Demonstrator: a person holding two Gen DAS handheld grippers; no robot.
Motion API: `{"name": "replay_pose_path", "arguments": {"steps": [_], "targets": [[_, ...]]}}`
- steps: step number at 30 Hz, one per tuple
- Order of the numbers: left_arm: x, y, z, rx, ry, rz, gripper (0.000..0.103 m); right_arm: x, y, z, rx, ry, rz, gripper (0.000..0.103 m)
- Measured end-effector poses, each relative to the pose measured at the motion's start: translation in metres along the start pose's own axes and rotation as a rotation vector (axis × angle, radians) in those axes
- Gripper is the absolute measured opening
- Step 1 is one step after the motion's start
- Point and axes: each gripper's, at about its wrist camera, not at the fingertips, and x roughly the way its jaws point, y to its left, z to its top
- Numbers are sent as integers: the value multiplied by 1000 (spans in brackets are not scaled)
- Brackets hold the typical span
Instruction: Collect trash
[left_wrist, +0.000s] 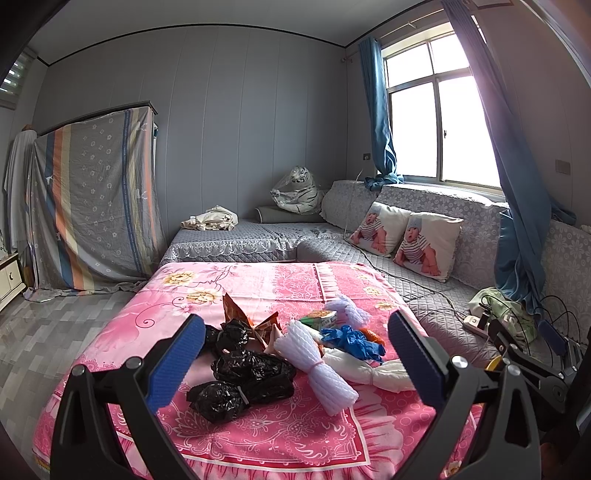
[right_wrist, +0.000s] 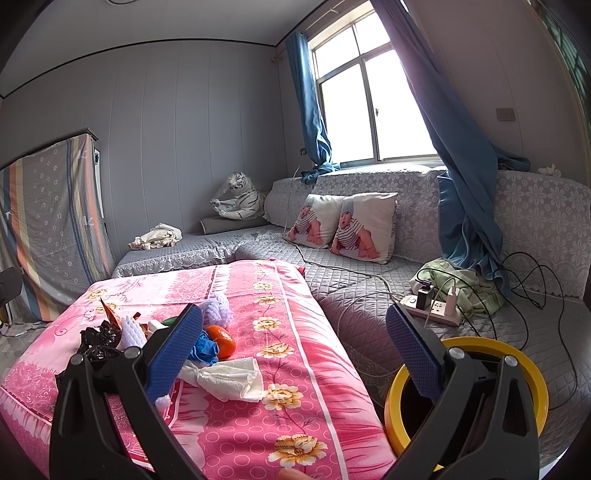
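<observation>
Trash lies in a heap on the pink flowered cloth (left_wrist: 258, 284): knotted black plastic bags (left_wrist: 243, 376), a white foam net sleeve (left_wrist: 317, 365), a blue glove (left_wrist: 351, 341), crumpled white tissue (left_wrist: 373, 371), an orange snack wrapper (left_wrist: 236, 314) and a small food cup (left_wrist: 319, 317). My left gripper (left_wrist: 295, 363) hangs open just in front of the heap, holding nothing. In the right wrist view the tissue (right_wrist: 229, 378), the blue glove (right_wrist: 205, 349) and an orange fruit (right_wrist: 223, 341) lie left of centre. My right gripper (right_wrist: 293, 352) is open and empty. A yellow-rimmed bin (right_wrist: 535, 373) stands at the lower right.
A grey quilted sofa (right_wrist: 369, 295) wraps around the far and right sides. On it lie a power strip (right_wrist: 432, 308) with black cables, a green cloth (right_wrist: 465, 280) and two printed pillows (right_wrist: 343, 225). Blue curtains (right_wrist: 461, 147) hang down. The other gripper (left_wrist: 524, 354) shows at right.
</observation>
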Motion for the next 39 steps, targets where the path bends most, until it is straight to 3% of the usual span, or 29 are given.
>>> {"name": "replay_pose_path", "arguments": {"steps": [23, 28, 33, 39], "targets": [[3, -3, 0, 14, 5, -22, 96, 3, 0, -3, 2, -17, -6, 95], [10, 4, 0, 10, 46, -60, 96, 9, -4, 0, 44, -1, 132, 95], [25, 31, -5, -34, 81, -125, 96, 23, -12, 3, 85, 13, 195, 95], [53, 72, -25, -43, 164, -102, 96, 40, -14, 5, 4, 20, 262, 95]]}}
